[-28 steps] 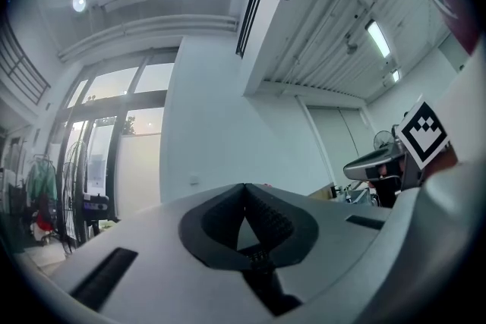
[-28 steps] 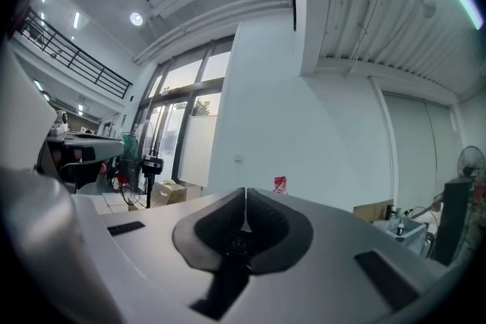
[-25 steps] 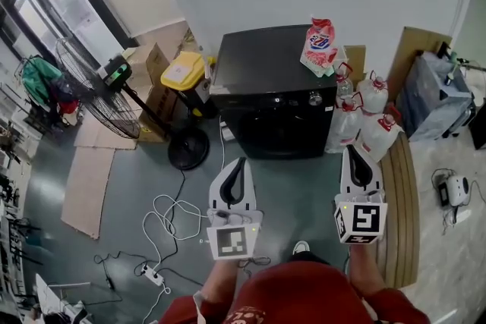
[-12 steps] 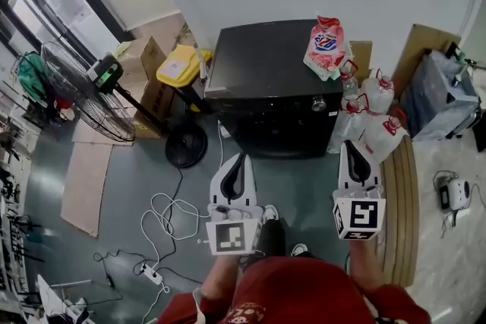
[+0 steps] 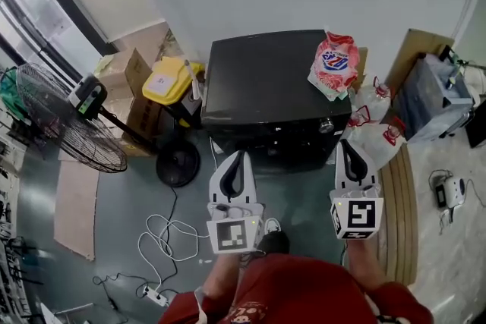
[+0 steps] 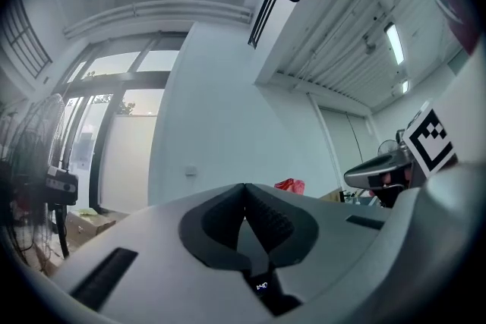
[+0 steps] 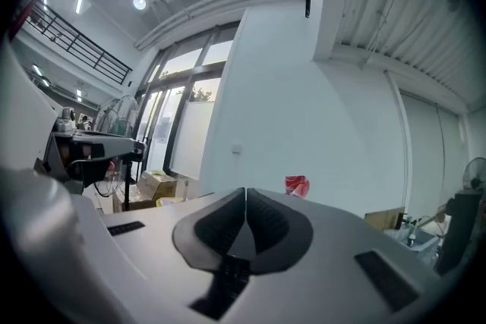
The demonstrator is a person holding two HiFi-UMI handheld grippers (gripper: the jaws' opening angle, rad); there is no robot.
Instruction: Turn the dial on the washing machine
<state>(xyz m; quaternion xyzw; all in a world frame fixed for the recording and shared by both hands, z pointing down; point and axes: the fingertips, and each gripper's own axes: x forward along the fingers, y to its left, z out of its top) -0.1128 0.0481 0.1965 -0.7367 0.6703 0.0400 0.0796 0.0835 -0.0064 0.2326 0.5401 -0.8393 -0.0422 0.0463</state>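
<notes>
On the left side stands the big fan point(image 5: 64, 117), and it has no part in this job. The left gripper point(image 5: 238, 157) is held out in front of the person, with its two jaws pressed together and nothing between them. It points at the middle of the black washing machine point(image 5: 266, 80), just in front of the machine's front face. The dial point(image 5: 326, 125) is a small shiny knob at the right end of the machine's front strip, under the red and white bag point(image 5: 335, 63) that lies on top. The knob sticks out from the front, toward the person. The right gripper point(image 5: 348, 146) is also closed tight and holds nothing. It points level at the machine, and its tip is near the dial, a bit to the right of it and on the person's side. So I think the right gripper is the closer one by far. It would need to open its jaws, slide a little to the left and go forward to get around the knob.
</notes>
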